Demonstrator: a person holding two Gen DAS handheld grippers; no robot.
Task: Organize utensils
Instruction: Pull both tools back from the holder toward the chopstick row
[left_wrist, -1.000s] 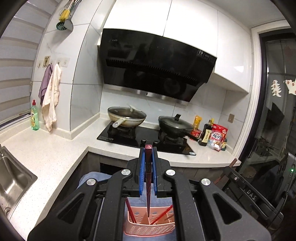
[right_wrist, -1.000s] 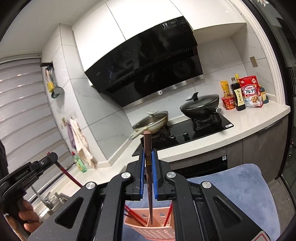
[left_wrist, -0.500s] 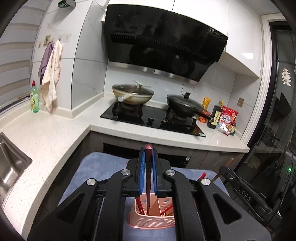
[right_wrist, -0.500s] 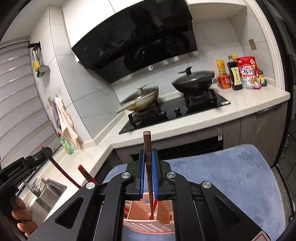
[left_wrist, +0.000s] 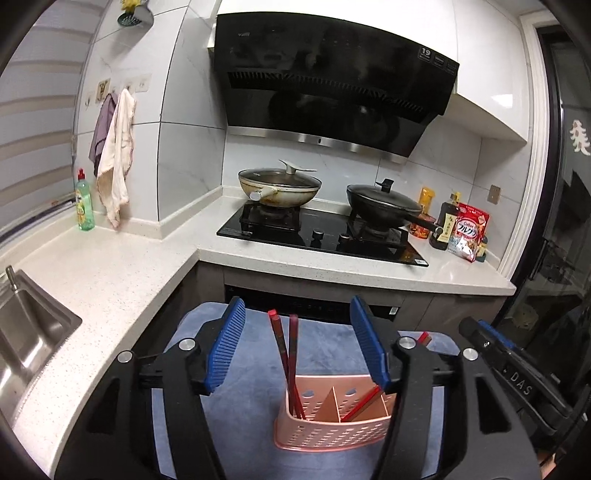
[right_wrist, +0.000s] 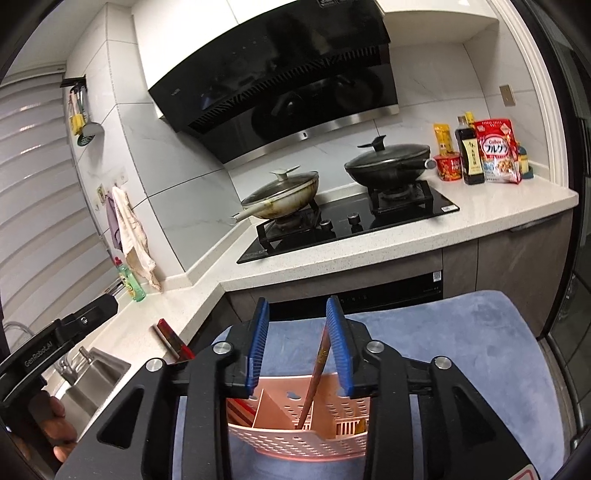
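Chopsticks in caddy – caddy on mat, stove behind

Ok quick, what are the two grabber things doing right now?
Left gripper: jaws opening, nothing gripped; red chopsticks stand free in the pink plastic basket.
Right gripper: jaws opening, brown chopstick released.

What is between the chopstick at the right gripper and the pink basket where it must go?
Nothing visible. The brown chopstick already stands with its lower end inside the pink basket, between the opening fingers of the right gripper, which no longer press it.
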